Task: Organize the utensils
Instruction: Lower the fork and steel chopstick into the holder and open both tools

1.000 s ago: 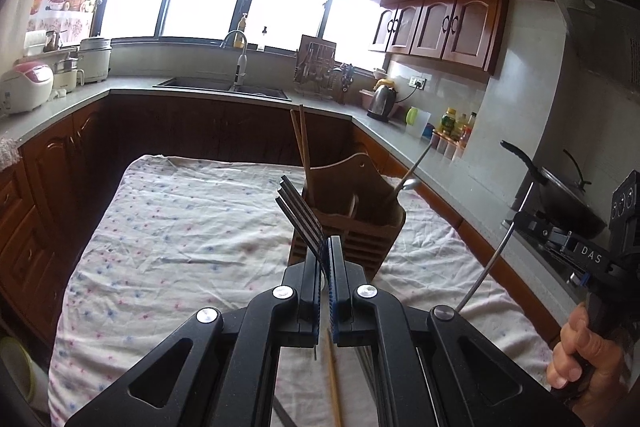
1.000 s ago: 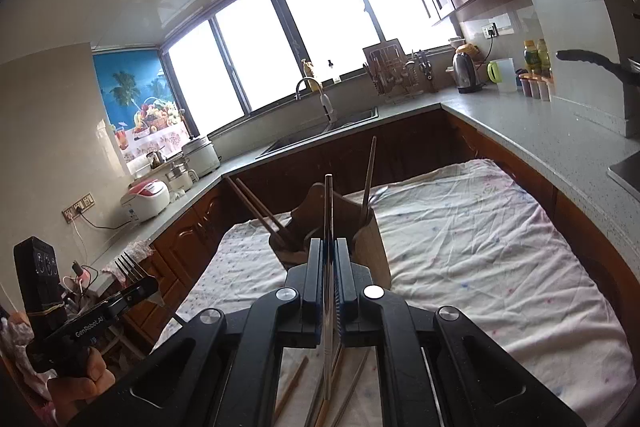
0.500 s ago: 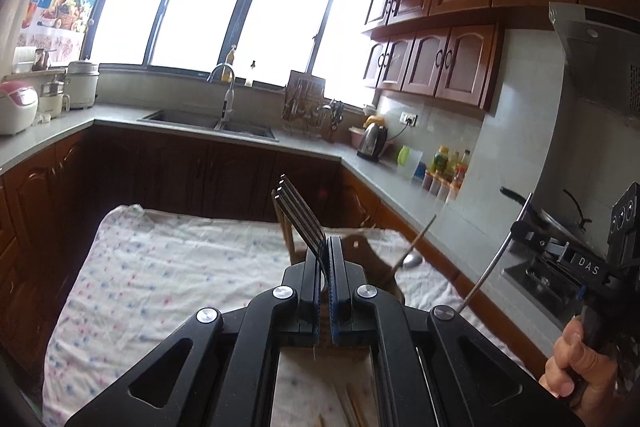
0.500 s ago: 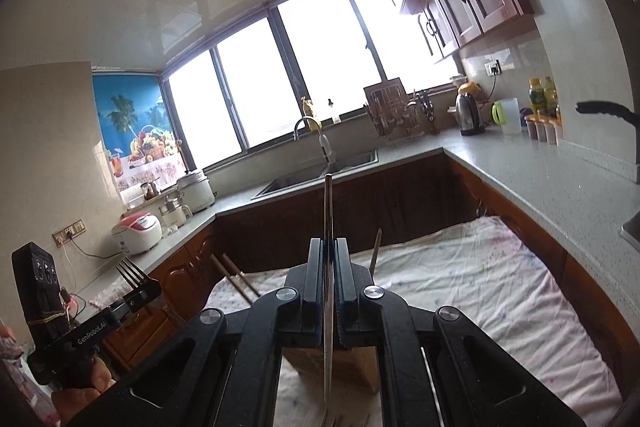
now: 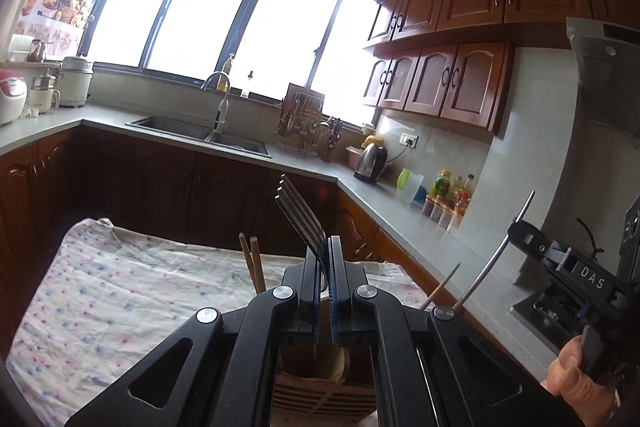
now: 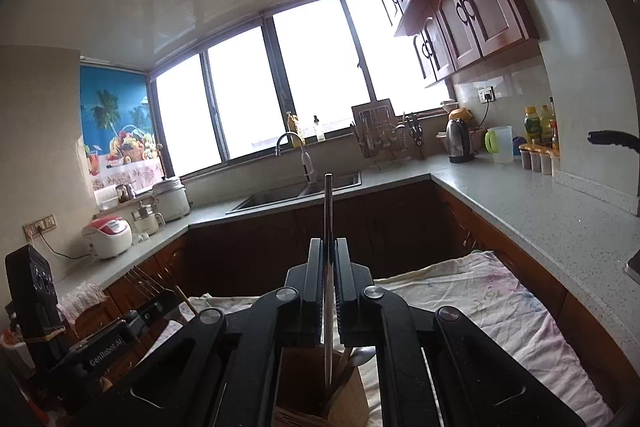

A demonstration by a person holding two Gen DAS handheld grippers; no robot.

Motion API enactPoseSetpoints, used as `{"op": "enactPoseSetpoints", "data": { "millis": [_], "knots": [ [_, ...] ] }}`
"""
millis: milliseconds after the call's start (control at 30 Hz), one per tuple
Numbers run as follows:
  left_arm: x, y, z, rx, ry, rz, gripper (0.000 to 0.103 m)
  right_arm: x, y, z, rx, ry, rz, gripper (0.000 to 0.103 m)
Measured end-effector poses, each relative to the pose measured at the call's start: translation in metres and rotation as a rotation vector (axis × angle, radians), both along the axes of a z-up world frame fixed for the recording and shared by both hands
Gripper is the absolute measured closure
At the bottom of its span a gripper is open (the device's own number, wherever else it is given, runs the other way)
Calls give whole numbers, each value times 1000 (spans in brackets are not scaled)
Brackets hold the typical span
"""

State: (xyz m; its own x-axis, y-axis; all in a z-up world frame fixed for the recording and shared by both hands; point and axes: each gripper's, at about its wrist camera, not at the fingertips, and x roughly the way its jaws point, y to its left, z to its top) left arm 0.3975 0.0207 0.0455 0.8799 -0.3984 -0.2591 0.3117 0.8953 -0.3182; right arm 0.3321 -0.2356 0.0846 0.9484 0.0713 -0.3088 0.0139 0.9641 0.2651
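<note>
My left gripper is shut on a steel fork, tines pointing up and away, and holds it over the wooden utensil holder. Two wooden chopsticks stand in the holder's left part. My right gripper is shut on a slim steel utensil seen edge-on, its lower end reaching into the holder, where a spoon bowl shows. The right gripper also shows in the left wrist view, and the left gripper in the right wrist view.
The holder stands on a table under a flowered cloth. Behind are dark cabinets, a grey L-shaped counter with a sink, a dish rack, a kettle and bottles. A stove and pan handle are at the right.
Both grippers have risen and moved forward over the holder, which has dropped to the bottom of both views. Both stay shut on their utensils.
</note>
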Motion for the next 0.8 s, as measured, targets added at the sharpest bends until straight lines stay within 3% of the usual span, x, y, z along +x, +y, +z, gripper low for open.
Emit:
{"op": "enactPoseSetpoints", "data": {
  "millis": [300,500,800],
  "knots": [
    [35,-22,-47,43,91,12,101,7,5,-46,27,73,0,98],
    [43,-29,-57,61,144,-7,101,14,1,-68,51,140,4,98],
    [52,-22,-57,58,193,-38,100,17,-3,-65,77,189,7,98]
  ]
}}
